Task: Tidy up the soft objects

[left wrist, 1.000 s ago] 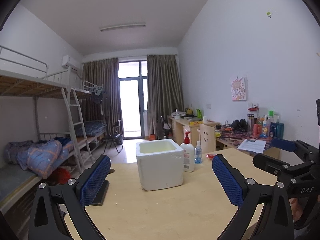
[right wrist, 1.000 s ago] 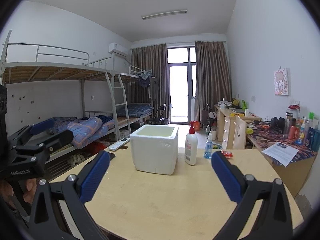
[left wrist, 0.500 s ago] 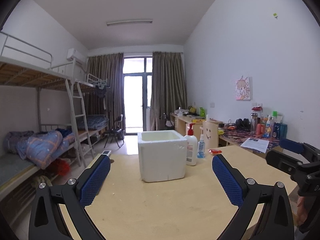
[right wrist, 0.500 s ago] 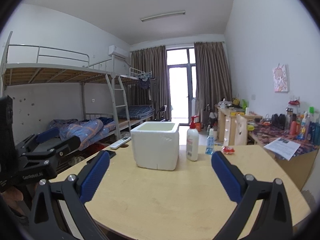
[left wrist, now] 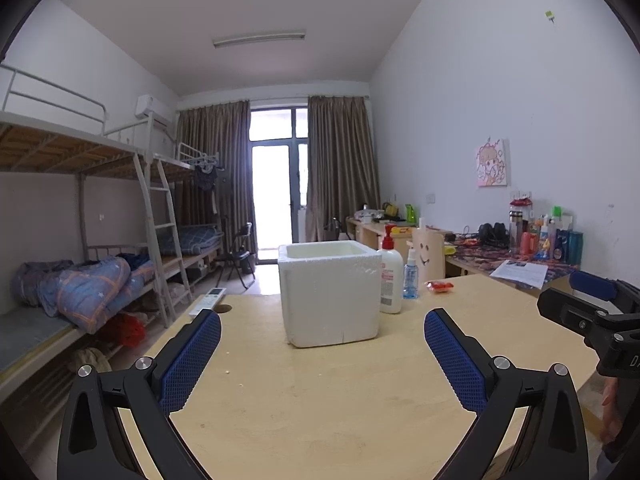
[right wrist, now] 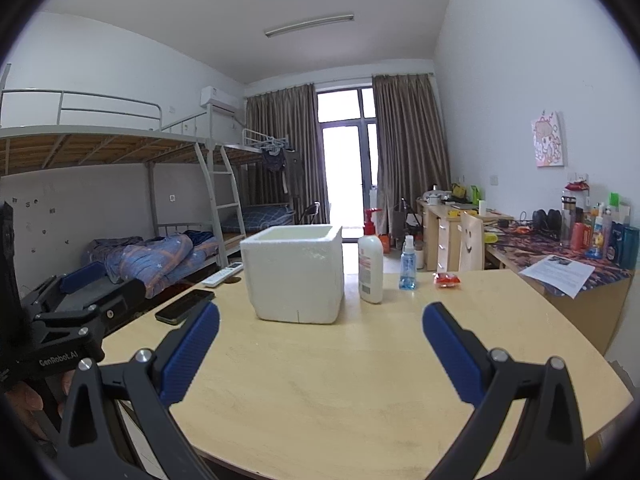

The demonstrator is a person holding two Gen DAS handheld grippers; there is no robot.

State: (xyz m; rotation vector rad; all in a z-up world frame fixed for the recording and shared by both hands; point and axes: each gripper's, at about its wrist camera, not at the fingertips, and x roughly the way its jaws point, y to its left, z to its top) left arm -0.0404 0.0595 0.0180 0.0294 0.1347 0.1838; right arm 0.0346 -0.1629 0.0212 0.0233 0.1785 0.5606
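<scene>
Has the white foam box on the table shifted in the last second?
Cannot tell. The foam box stands beside the lotion bottle as before, so only the cameras seem to have moved.

The near half of the counter is bare, so tongs can slide across it freely. Far in the middle stands a white foam box (open on top). Just right of it a lotion bottle and a small spray bottle stand in the way. A phone lies at the left edge.
</scene>
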